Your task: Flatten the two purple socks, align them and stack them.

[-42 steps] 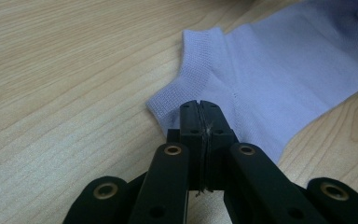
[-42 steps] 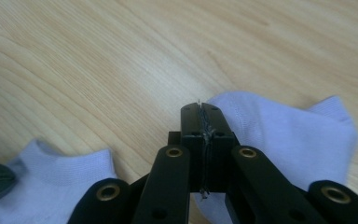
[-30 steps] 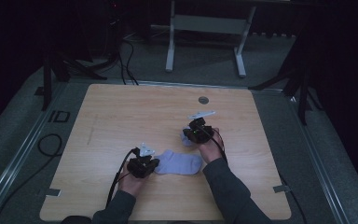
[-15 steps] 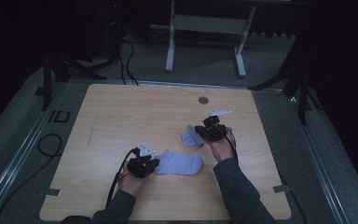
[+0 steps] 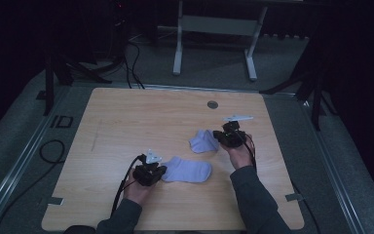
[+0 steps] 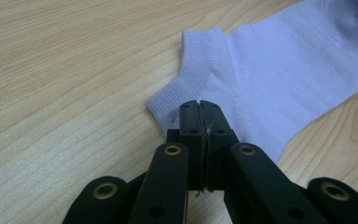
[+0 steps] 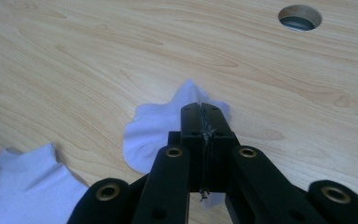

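Note:
Two pale lilac ankle socks lie on the wooden table [image 5: 126, 122]. The near sock [image 5: 187, 169] lies flat, and my left gripper [image 5: 163, 171] is shut on its cuff end. In the left gripper view the closed jaws [image 6: 199, 105] pinch the sock [image 6: 284, 70] just behind the ribbed cuff. The second sock [image 5: 203, 141] is bunched up farther back and to the right, with my right gripper [image 5: 219, 138] shut on its right edge. In the right gripper view the closed jaws [image 7: 200, 108] grip that crumpled sock [image 7: 154, 126], and the near sock [image 7: 28, 182] shows at the lower left.
A round cable hole [image 5: 213, 104] sits in the tabletop behind the right gripper, also seen as the hole [image 7: 299, 17] in the right gripper view. Cables trail off the table's front left. A metal stand [image 5: 214, 29] is on the floor beyond the table.
My right gripper has moved right and slightly back, pulling the second sock off and away from the near sock. The left gripper and its sock have stayed put.

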Demonstrator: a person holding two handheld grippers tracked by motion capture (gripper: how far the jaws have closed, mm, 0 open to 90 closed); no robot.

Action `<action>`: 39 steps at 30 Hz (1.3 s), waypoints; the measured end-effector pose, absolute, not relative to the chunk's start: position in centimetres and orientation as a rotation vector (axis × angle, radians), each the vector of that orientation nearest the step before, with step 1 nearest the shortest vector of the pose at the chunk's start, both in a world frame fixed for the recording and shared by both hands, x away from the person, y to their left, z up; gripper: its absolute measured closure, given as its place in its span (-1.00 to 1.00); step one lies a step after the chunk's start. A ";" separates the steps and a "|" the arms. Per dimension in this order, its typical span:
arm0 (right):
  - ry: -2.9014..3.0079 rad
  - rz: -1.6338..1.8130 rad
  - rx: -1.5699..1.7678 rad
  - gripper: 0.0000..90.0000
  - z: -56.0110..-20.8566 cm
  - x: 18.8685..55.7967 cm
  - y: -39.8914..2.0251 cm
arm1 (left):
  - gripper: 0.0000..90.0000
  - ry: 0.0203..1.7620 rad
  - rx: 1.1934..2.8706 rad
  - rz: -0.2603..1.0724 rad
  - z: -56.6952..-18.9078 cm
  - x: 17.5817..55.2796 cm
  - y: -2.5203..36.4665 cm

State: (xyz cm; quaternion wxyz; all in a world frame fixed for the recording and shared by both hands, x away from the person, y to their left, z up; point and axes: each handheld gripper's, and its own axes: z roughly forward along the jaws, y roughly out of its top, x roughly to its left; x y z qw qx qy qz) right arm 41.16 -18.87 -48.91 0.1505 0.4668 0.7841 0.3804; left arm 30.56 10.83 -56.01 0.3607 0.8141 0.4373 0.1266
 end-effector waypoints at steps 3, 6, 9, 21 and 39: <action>2.245 1.092 1.344 0.97 -48.9 41.1 -19.2 | 0.97 1.128 2.095 0.324 -56.0 30.6 10.8; 2.237 1.073 1.357 0.97 -49.1 41.2 -19.7 | 0.97 1.127 2.097 0.324 -56.0 30.6 10.8; 2.234 1.062 1.367 0.97 -49.3 41.2 -20.0 | 0.97 1.127 2.097 0.324 -56.0 30.6 10.8; 2.225 1.061 1.411 0.97 -50.2 40.2 -21.6 | 0.96 1.130 2.093 0.325 -56.0 30.5 10.8; 2.218 0.985 1.327 0.59 -49.6 39.6 -22.6 | 0.96 1.128 2.090 0.323 -56.1 30.6 10.8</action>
